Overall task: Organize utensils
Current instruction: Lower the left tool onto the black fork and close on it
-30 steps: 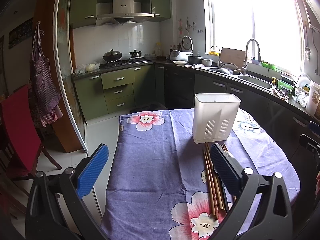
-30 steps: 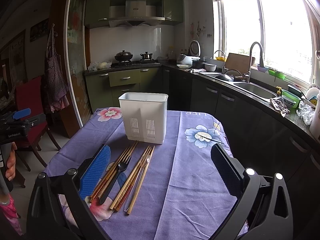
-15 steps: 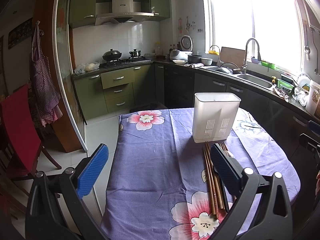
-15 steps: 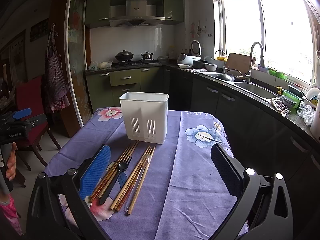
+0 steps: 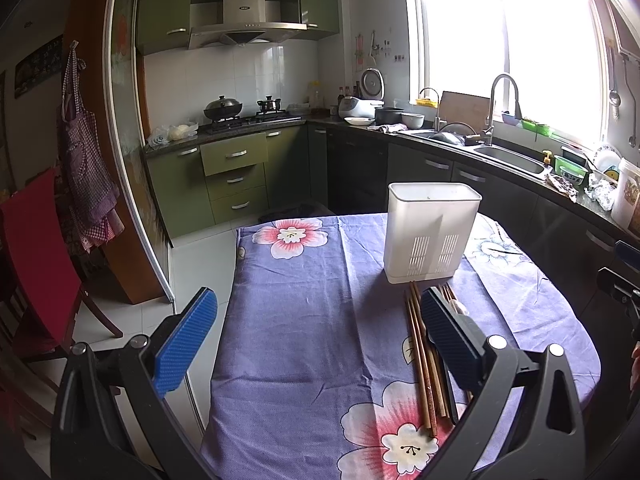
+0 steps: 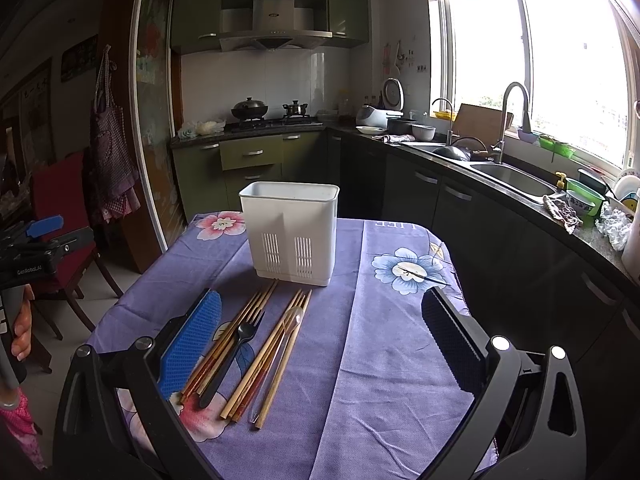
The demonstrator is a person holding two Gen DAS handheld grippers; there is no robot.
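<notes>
Right wrist view matches before: both tongs (image 6: 320,336) (image 5: 316,336) stay apart, empty; chopsticks (image 6: 256,344) beside holder (image 6: 290,232) unmoved.

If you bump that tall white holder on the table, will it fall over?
The holder looks like thin plastic with nothing showing above its rim, so it is probably light and would slide on the cloth. It stands taller than its base is deep, so a push near the rim might tip it. A low nudge seems safer.
</notes>
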